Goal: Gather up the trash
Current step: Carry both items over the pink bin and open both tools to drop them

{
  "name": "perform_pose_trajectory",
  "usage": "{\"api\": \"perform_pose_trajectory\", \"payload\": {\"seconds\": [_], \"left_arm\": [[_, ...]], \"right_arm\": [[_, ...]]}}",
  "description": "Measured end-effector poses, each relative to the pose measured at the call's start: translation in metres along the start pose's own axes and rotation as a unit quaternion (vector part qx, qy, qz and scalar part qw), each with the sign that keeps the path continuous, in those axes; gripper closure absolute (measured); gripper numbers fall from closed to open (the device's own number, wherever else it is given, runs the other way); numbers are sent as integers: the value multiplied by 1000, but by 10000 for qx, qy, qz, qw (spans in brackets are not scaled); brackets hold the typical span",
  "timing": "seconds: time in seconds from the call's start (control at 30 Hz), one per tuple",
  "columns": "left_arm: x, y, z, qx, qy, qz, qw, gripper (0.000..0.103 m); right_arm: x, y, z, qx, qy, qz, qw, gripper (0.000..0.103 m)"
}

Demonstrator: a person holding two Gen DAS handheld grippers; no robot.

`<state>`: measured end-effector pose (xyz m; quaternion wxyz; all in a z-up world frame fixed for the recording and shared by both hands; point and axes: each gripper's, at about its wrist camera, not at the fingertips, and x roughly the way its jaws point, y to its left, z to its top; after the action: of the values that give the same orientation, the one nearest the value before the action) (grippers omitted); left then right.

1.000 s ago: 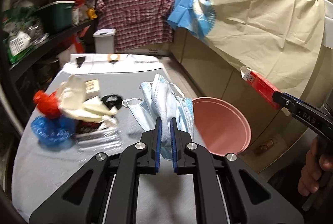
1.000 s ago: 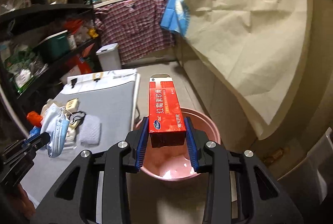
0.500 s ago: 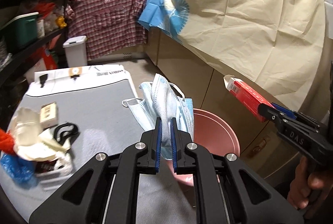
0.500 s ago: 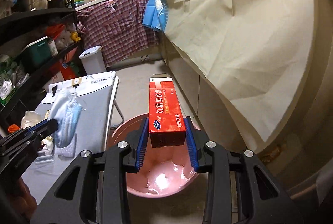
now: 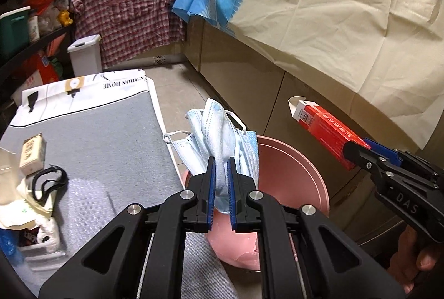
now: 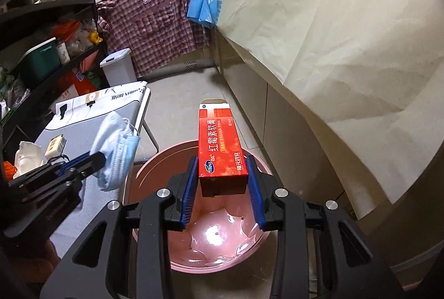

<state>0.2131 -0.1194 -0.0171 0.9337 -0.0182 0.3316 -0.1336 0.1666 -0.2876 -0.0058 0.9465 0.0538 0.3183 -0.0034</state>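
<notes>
My left gripper (image 5: 221, 163) is shut on a crumpled light-blue face mask (image 5: 219, 138), which hangs over the near-left rim of a pink bucket (image 5: 294, 176) on the floor. In the right wrist view the same mask (image 6: 116, 149) and left gripper (image 6: 97, 160) sit just left of the bucket (image 6: 155, 168). My right gripper (image 6: 223, 160) is shut on a red ointment carton (image 6: 220, 149), held level above the bucket's open mouth. The left wrist view shows that carton (image 5: 324, 132) and the right gripper (image 5: 358, 153) to the bucket's right.
A grey-topped table (image 5: 111, 138) left of the bucket carries a small box (image 5: 32, 151), a black strap (image 5: 50, 182) and crumpled wrappers (image 5: 16, 204). A cabinet draped in cream paper (image 5: 347, 21) stands to the right. A white lidded bin (image 5: 84, 54) and shelves lie beyond.
Both grippers have moved right and down toward the pink bucket with their loads. The mask has left the table and now hangs at the bucket's rim; the carton has come over its mouth.
</notes>
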Motion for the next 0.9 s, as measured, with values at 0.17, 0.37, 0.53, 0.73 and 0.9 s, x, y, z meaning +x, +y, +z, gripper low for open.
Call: {"api": "perform_pose_trajectory", "payload": {"seconds": [0.17,0.37,0.53,0.73,0.9], "left_arm": [[15,-2,1,25,179,24,9998,88],[15,14,-2,-268,267,4,9993,70],[0,19,-6,-293,178,-68,9994,70],[-30,20,-8,-152,57,-108,9998,70],[-67,35,-8,-109,-123,-65,9998,70]], "right_arm": [[7,0,0,-8,111,-98,9999,54],[8,2,-1,-61,109,-187,9997,43],[6,5,-2,-141,59,-204,9997,43],[1,10,-2,-253,-68,-225,9994,43],[-13,13,-3,-286,-251,-239,9990,45]]}}
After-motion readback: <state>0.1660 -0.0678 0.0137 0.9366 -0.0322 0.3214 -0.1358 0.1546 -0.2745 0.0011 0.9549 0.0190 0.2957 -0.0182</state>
